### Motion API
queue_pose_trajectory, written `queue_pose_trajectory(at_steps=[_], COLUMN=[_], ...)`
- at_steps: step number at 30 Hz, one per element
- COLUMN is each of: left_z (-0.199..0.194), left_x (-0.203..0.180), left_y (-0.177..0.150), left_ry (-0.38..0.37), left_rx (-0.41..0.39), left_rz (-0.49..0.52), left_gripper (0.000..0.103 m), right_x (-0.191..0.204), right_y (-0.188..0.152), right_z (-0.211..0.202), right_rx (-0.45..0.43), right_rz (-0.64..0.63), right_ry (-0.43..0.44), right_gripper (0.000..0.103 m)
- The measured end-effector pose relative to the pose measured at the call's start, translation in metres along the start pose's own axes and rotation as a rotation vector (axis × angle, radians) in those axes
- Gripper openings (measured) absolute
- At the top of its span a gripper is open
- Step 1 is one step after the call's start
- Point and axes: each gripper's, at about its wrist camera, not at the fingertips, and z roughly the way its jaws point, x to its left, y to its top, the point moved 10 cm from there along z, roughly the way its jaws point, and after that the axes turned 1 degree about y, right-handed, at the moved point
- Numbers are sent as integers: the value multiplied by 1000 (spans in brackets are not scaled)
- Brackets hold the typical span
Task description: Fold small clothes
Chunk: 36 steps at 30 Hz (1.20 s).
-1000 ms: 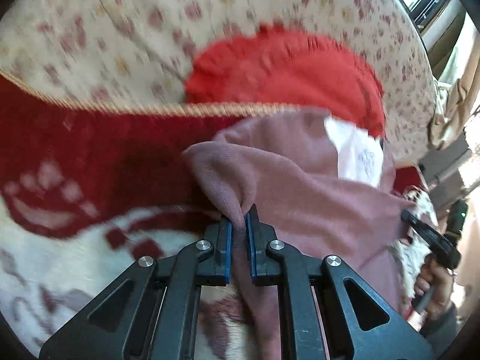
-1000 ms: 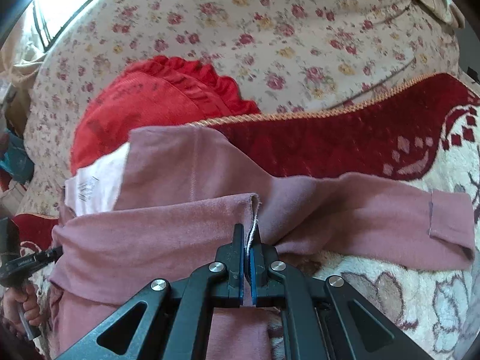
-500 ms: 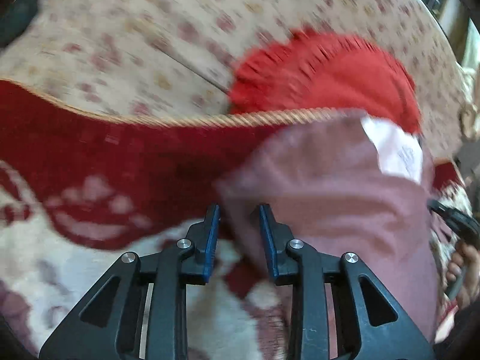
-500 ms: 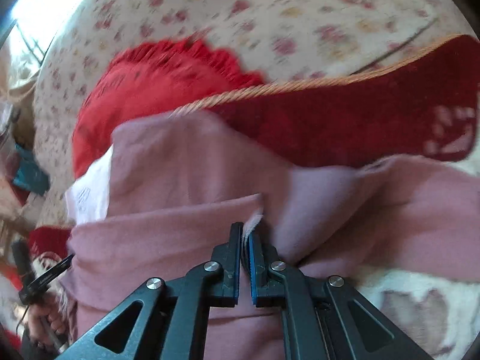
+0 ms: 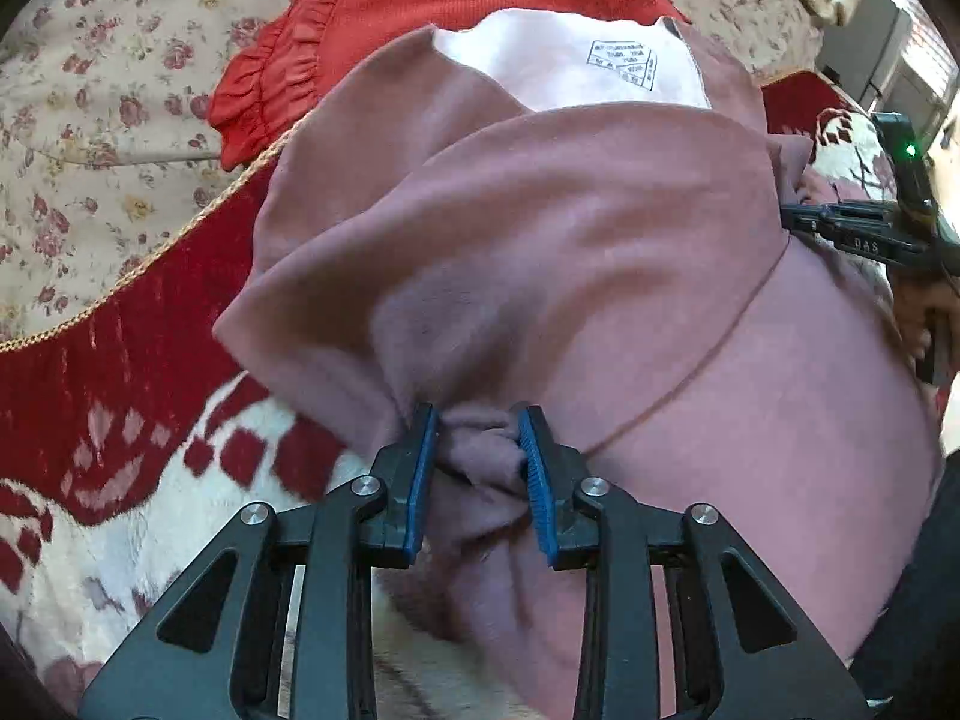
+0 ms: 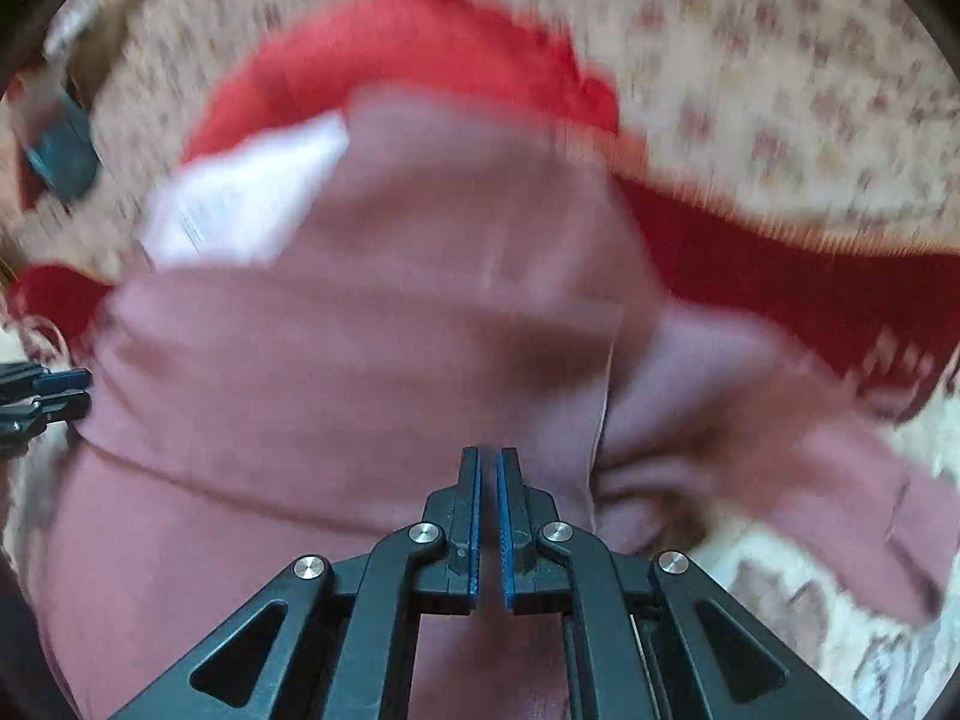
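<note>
A dusty-pink fleece garment lies partly folded on a plush red-and-cream patterned blanket, its upper layer doubled over so that the pale inner lining with a printed label shows near the top. Behind it sits a bright red ruffled cloth on a floral-print cream sofa cover. The left gripper has its blue-padded jaws part-way spread, having just been opening; a bunched fold of the pink fleece sits between them, touching both pads, though whether they still press on it cannot be told. The right gripper has its jaws pressed nearly together over the pink garment; the view is blurred, and no fabric can be seen in the thin gap between them. In the left wrist view, the right gripper reaches the garment's right edge, a hand behind it.
</note>
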Motion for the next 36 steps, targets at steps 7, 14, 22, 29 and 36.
queue_pose_trajectory(at_steps=[7,14,22,29,36], left_z=[-9,-10,-57,-107,-78], left_x=[12,17,11,-33,-62], left_y=[-11,-21,16,76,64], left_ry=[-15,25,189,13,24], left_rx=[25,9,-93,-330,-284], left_rz=[-45,-130,-204,-478,-450], left_gripper=[53,67,67,67,67], right_x=[-1,-1,1,-72,-186], right_y=[-7,-5,4,-9,-53], right_z=[2,2,-42,-117,-137], right_rx=[-36,-55,-136,-266,-224], right_rz=[-36,-33,-11,124,73], right_ry=[-11,3,15,-157,-392], right_gripper=[4,4,5,45,45])
